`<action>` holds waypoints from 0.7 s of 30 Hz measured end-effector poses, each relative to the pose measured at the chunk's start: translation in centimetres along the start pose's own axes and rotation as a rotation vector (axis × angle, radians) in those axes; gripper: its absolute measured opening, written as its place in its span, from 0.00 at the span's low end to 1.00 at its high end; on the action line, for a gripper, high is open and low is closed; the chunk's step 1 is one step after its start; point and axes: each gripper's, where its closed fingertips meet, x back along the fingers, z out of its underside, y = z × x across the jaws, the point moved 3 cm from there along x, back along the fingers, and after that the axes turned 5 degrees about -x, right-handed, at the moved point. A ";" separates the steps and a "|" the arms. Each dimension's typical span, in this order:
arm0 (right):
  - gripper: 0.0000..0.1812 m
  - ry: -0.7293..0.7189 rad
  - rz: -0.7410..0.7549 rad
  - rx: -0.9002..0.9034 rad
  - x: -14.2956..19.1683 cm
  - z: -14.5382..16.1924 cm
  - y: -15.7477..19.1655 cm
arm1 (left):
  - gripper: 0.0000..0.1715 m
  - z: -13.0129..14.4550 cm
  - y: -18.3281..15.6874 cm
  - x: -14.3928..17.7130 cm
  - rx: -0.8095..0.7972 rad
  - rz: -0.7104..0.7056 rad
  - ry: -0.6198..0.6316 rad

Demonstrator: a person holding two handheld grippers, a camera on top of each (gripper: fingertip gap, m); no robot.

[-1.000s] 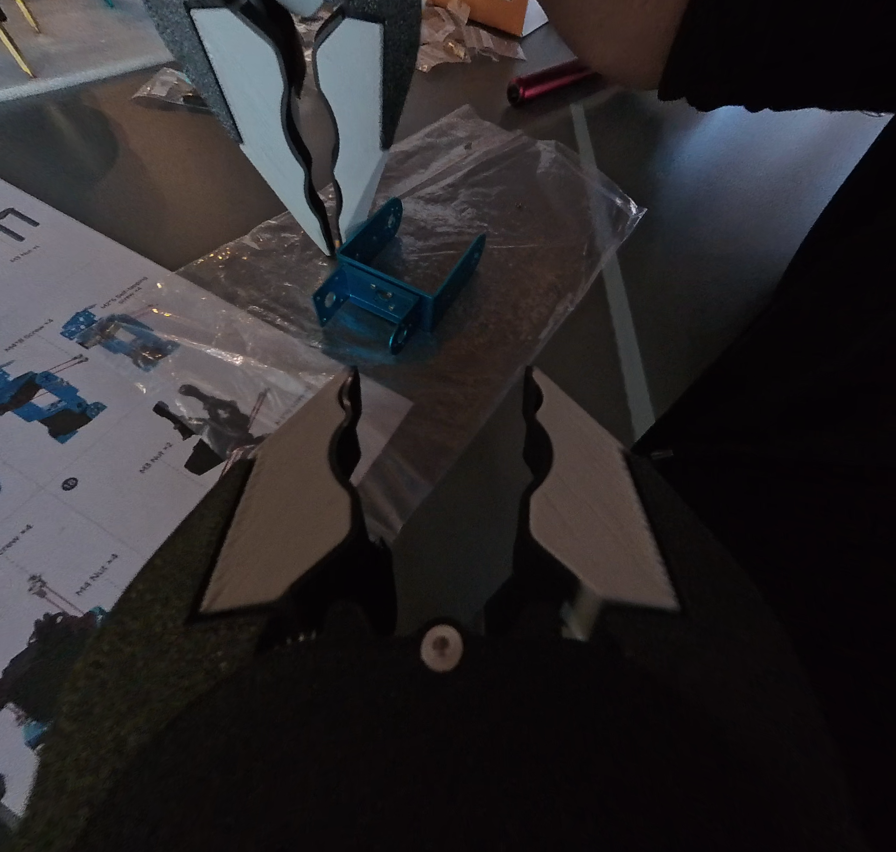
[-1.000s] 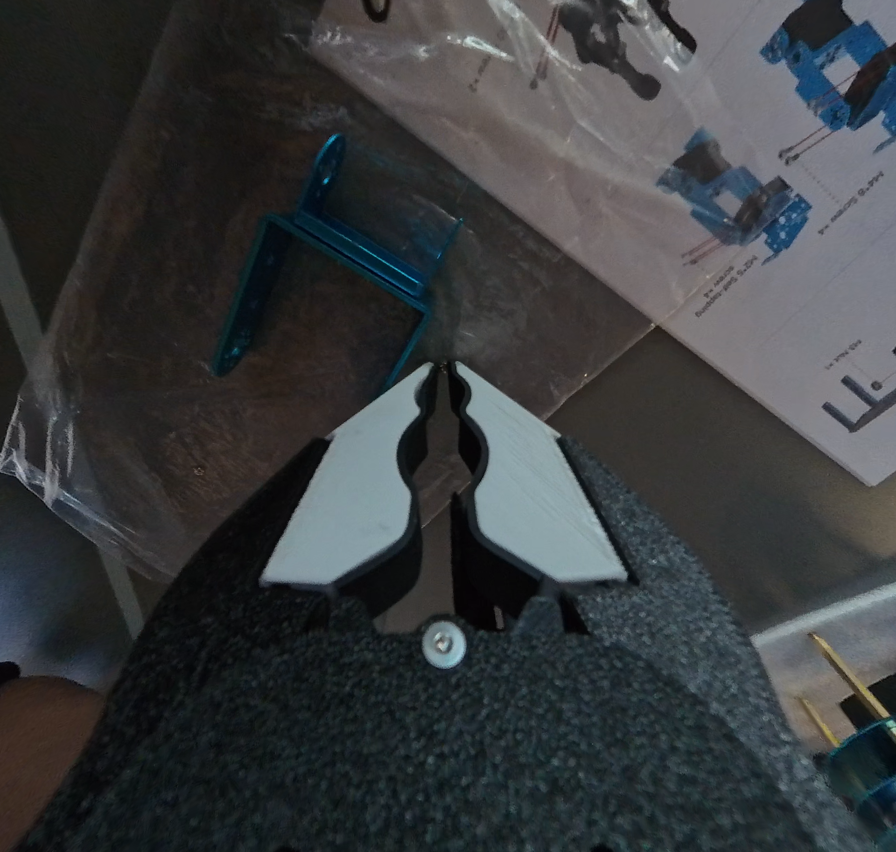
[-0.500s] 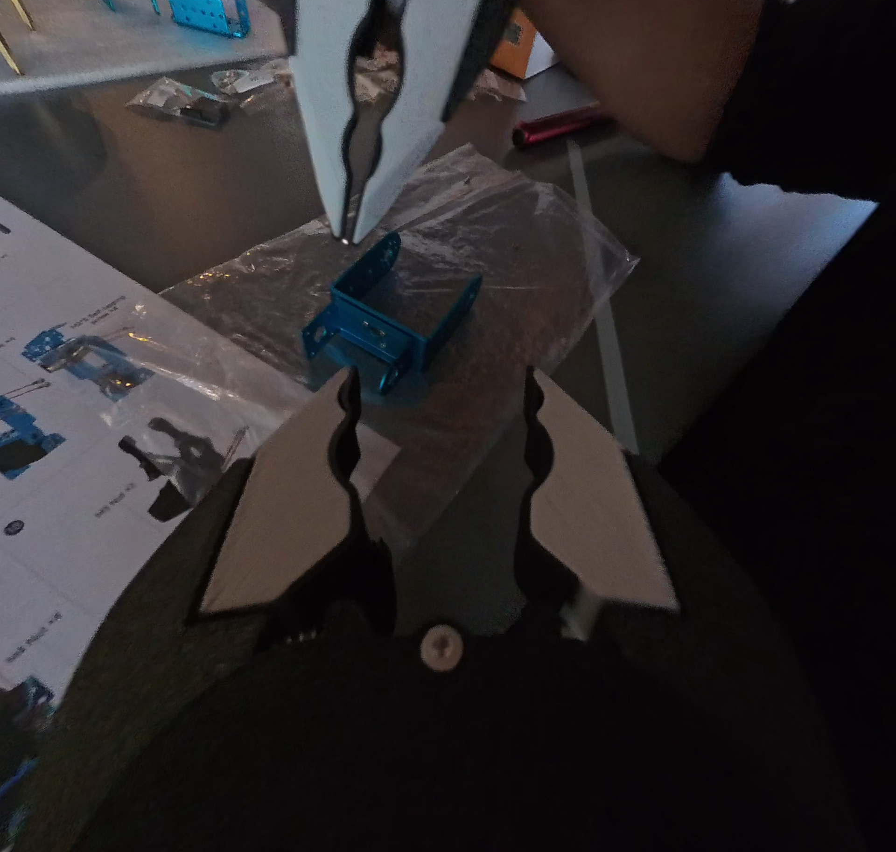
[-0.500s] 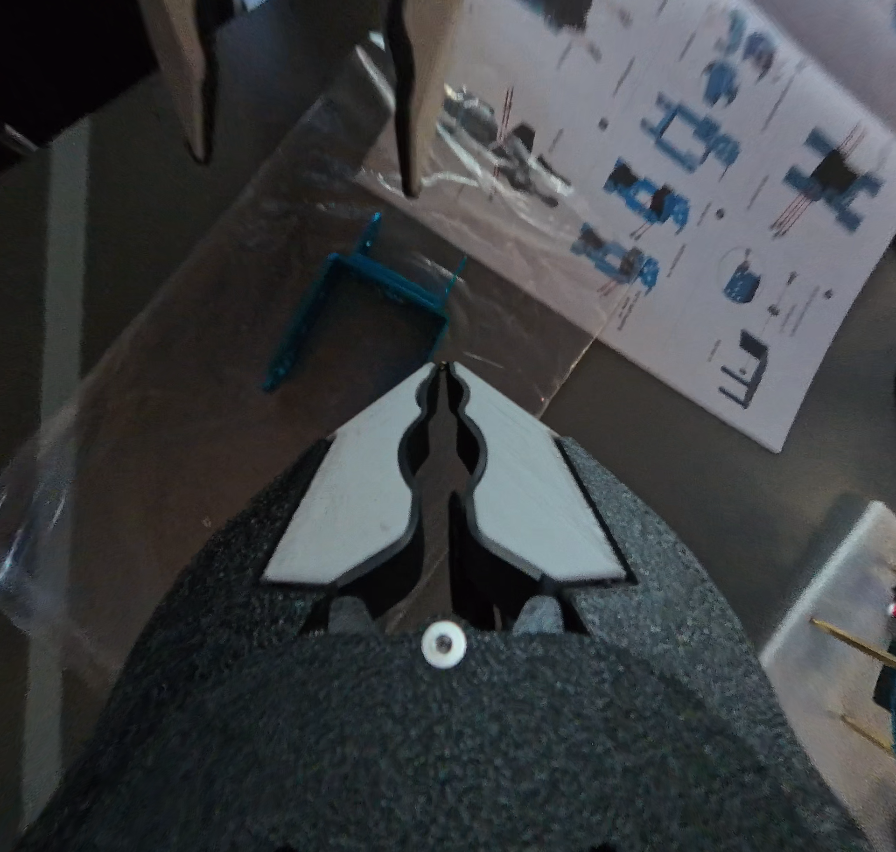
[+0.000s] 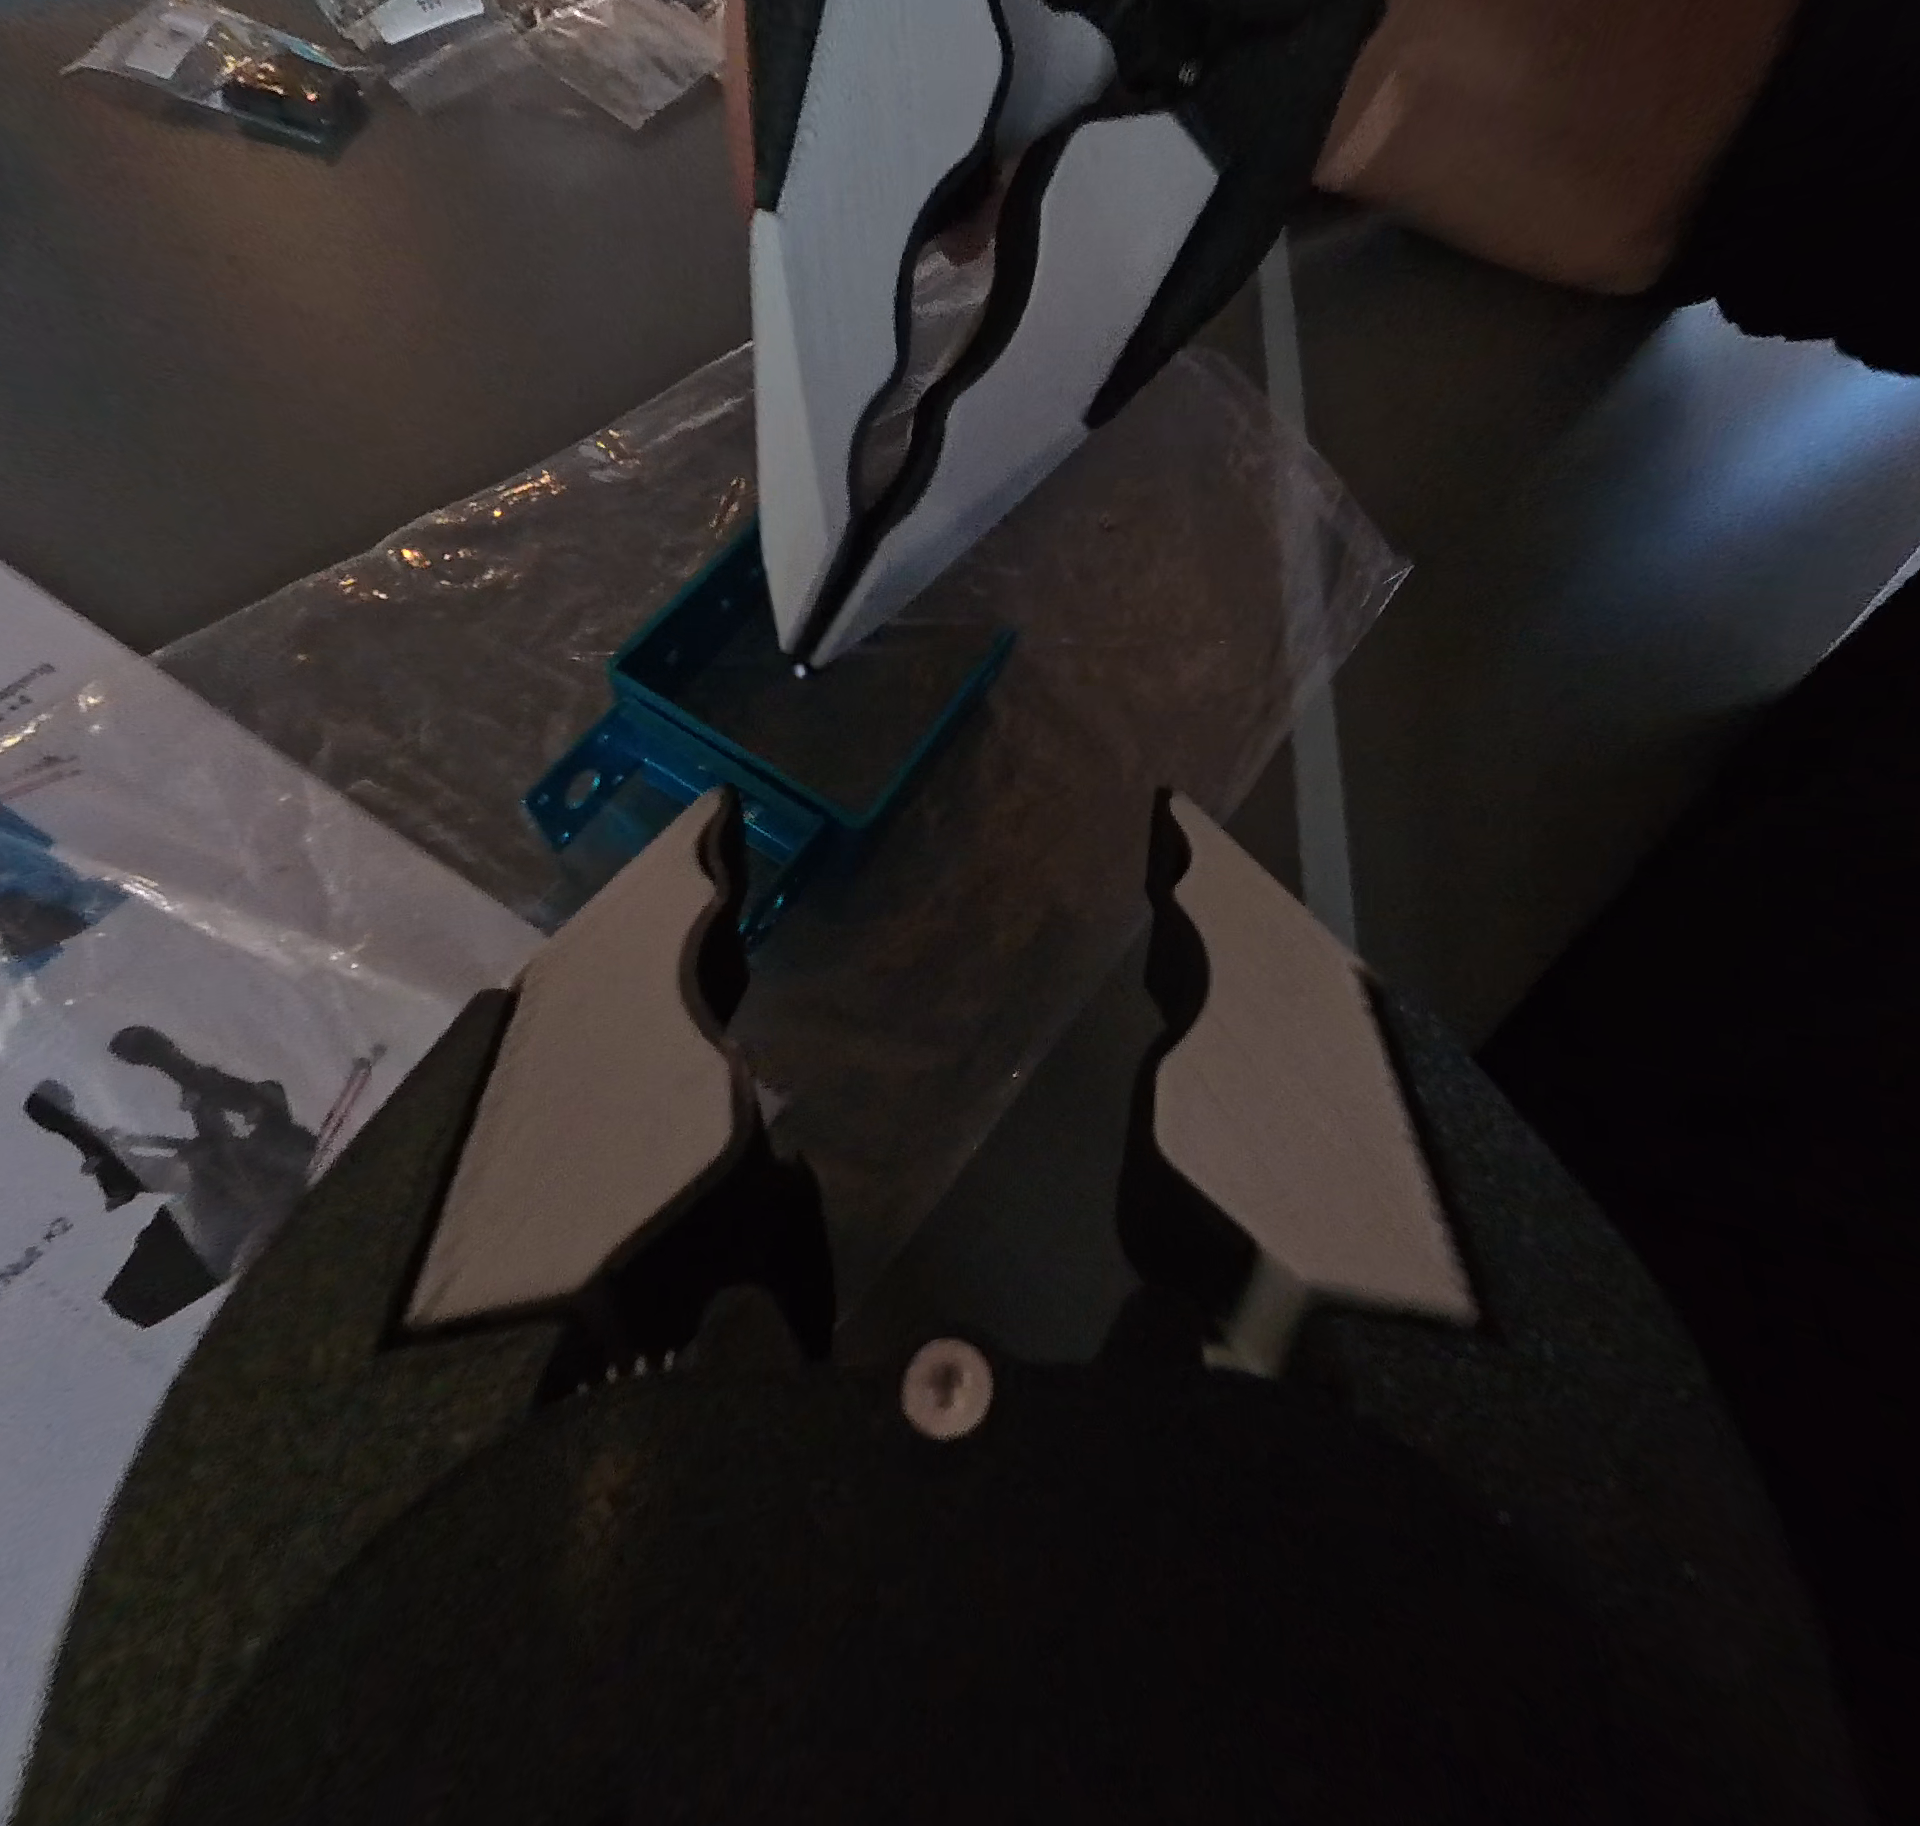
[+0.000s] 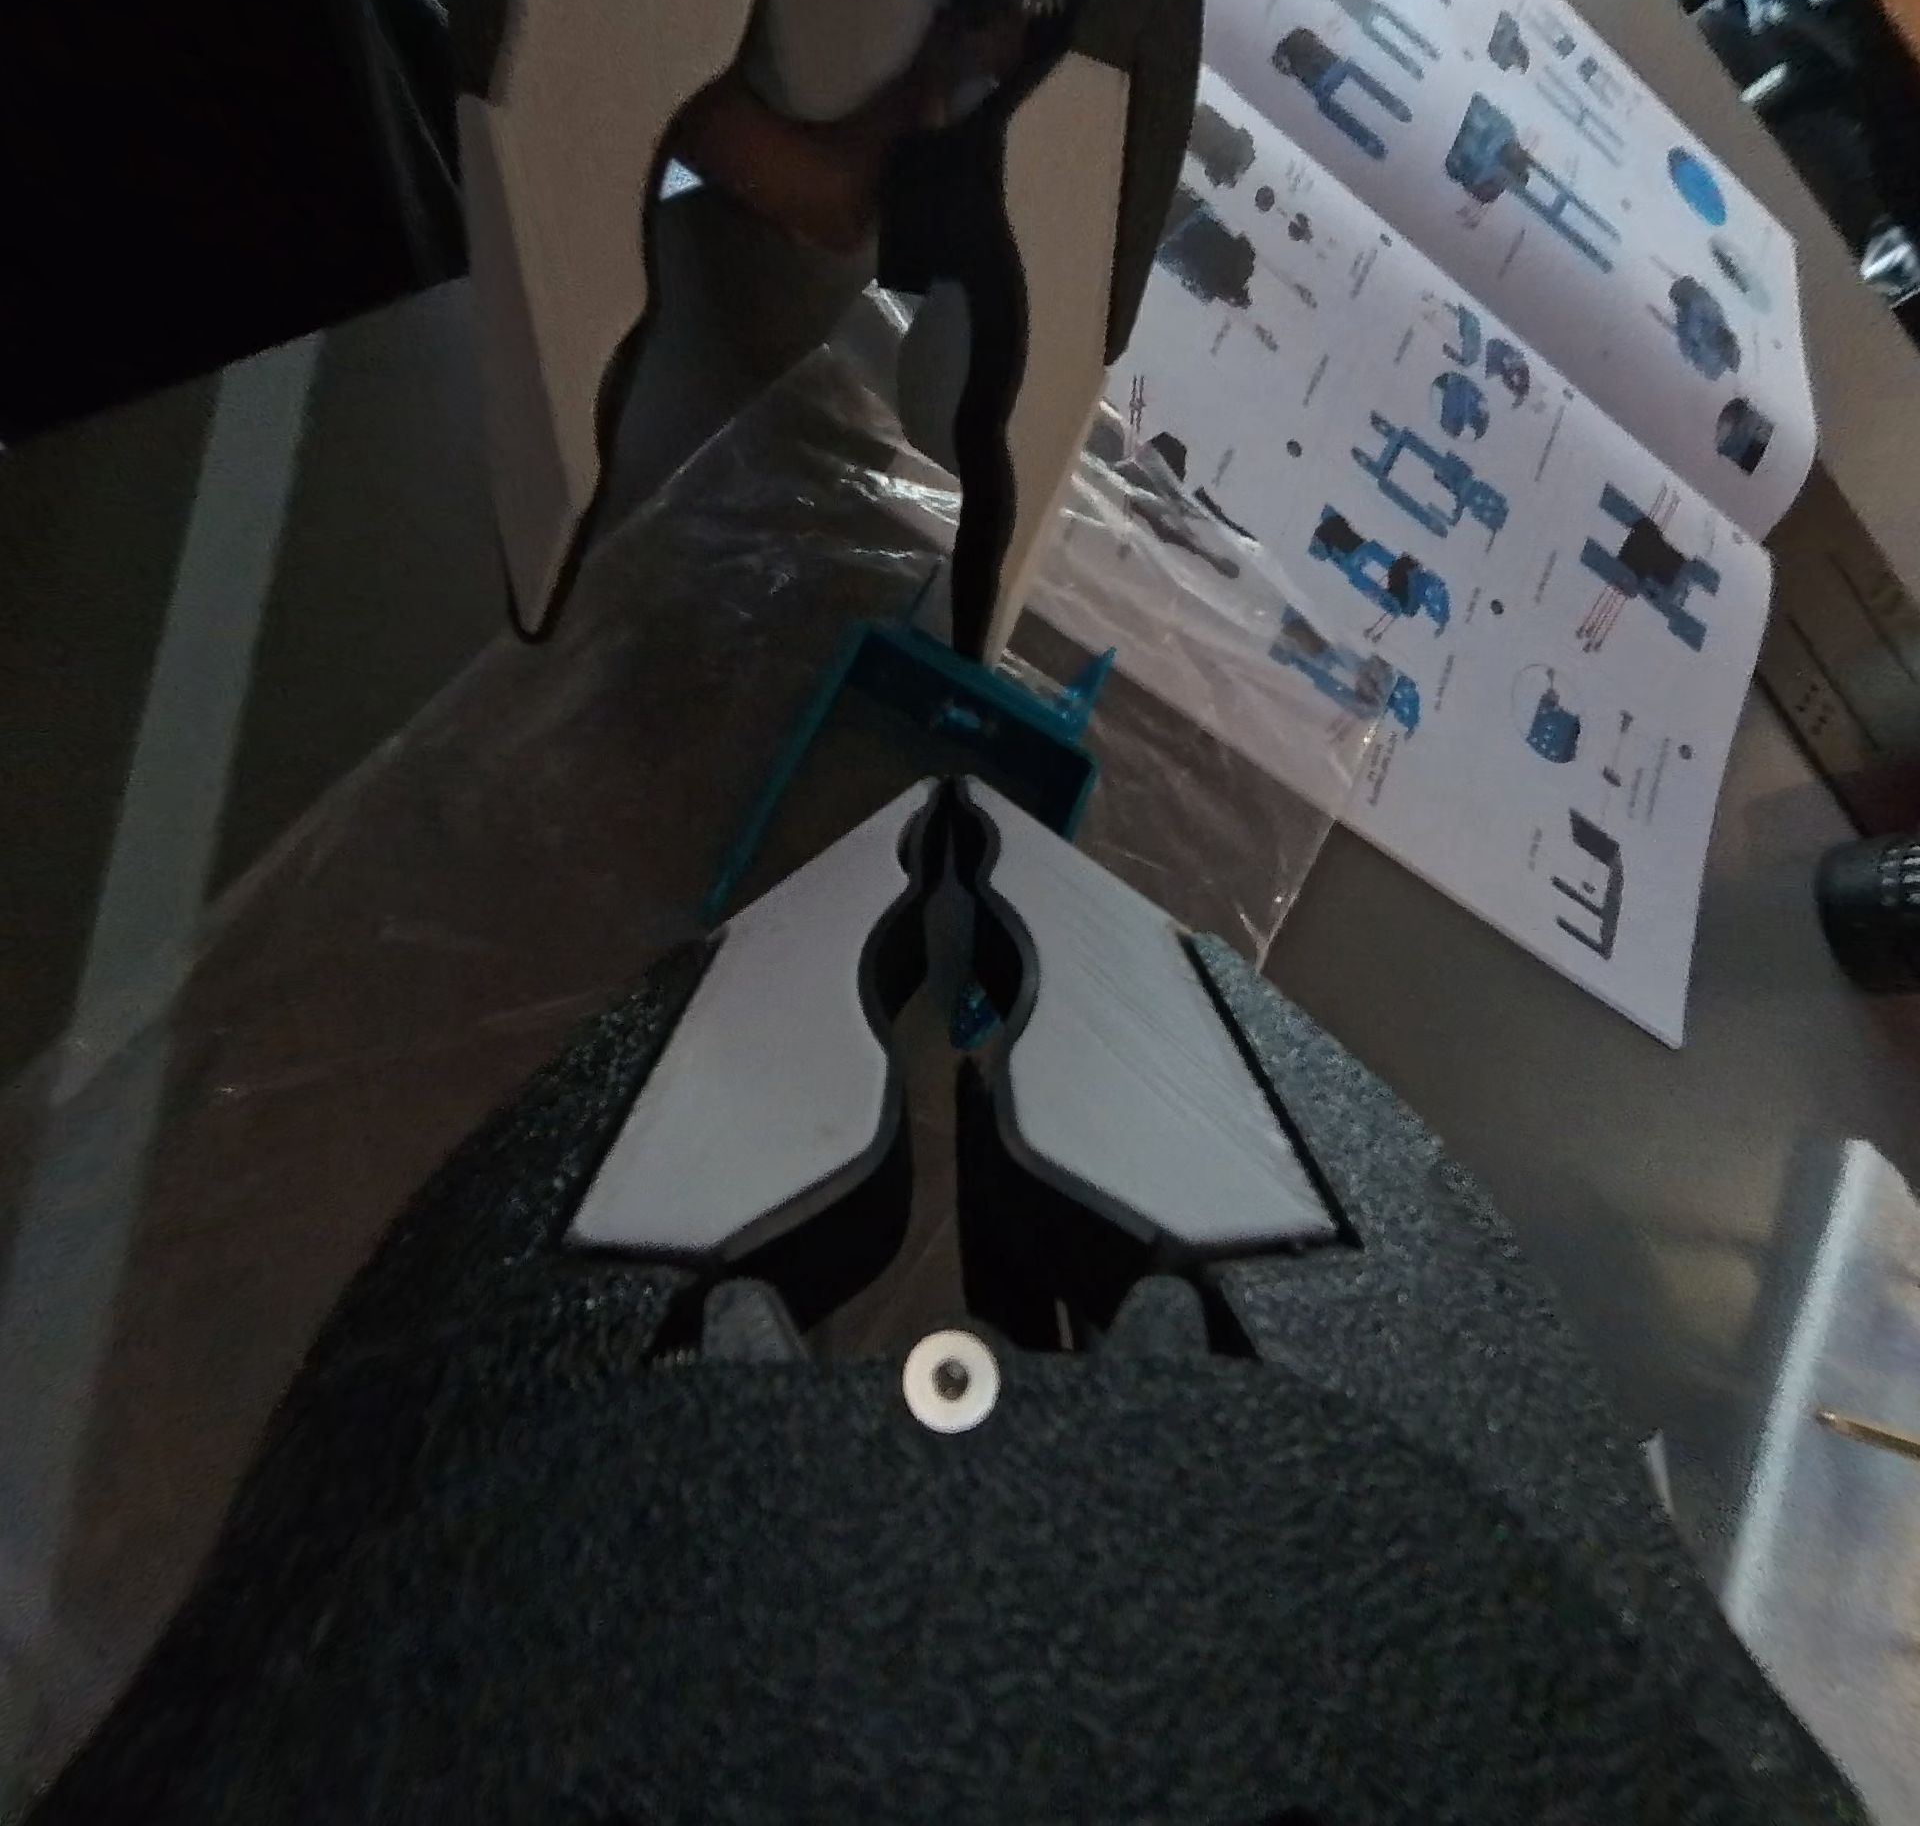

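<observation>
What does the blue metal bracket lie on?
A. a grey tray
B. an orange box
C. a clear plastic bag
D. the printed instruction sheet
C: the blue metal bracket rests on the clear plastic bag, beside the printed instruction sheet, under the shut right gripper tips.

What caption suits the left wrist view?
Open left gripper faces the shut right gripper, poised inside a blue bracket on a plastic bag.

Left gripper (image 5: 940, 820) points forward, fingers spread wide apart. Opposite it, the right gripper (image 6: 951, 784) points down toward it, fingertips pinched together, held by a bare hand (image 5: 1507, 114).
</observation>
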 end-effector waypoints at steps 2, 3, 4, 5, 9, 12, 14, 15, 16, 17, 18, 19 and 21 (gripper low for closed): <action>0.00 -0.020 0.026 0.019 -0.2 -0.2 0.1 | 0.45 0.0 0.0 0.0 0.006 -0.006 0.000; 0.00 -0.024 0.038 0.026 -0.3 -0.2 0.0 | 0.45 0.0 0.0 0.0 0.007 -0.007 -0.004; 0.00 -0.022 0.048 0.036 -0.4 -0.2 0.0 | 0.45 -0.1 0.0 0.0 0.008 -0.006 -0.010; 0.00 -0.029 0.063 0.044 -0.4 -0.3 -0.1 | 0.45 -0.1 0.0 0.0 0.009 -0.006 -0.013; 0.00 -0.051 0.058 0.027 -0.7 -0.3 -0.1 | 0.45 -0.1 -0.1 0.0 0.005 -0.003 -0.010; 0.00 -0.052 0.049 0.032 -0.9 -0.4 0.0 | 0.45 0.0 -0.2 -0.1 -0.011 -0.003 -0.004; 0.00 -0.047 0.040 0.035 -1.1 -0.3 0.1 | 0.45 0.1 -0.3 -0.2 -0.023 -0.004 0.004; 0.00 -0.034 0.044 0.042 -1.1 -0.2 0.1 | 0.45 0.2 -0.3 -0.2 -0.024 -0.005 0.011; 0.00 -0.022 0.043 0.043 -1.1 0.0 0.1 | 0.45 0.2 -0.3 -0.1 -0.024 -0.003 0.013; 0.00 -0.012 0.046 0.029 -1.1 0.1 0.0 | 0.45 0.2 -0.4 -0.1 -0.024 0.000 0.008; 0.00 -0.008 0.025 0.005 -1.0 0.1 0.1 | 0.45 0.1 -0.4 -0.1 -0.024 -0.001 0.003; 0.00 0.006 -0.010 -0.028 -1.0 0.0 0.3 | 0.45 0.1 -0.4 0.0 -0.025 -0.002 0.002; 0.03 0.045 -0.051 -0.064 -0.9 0.1 0.4 | 0.45 0.1 -0.4 -0.1 -0.027 -0.002 0.005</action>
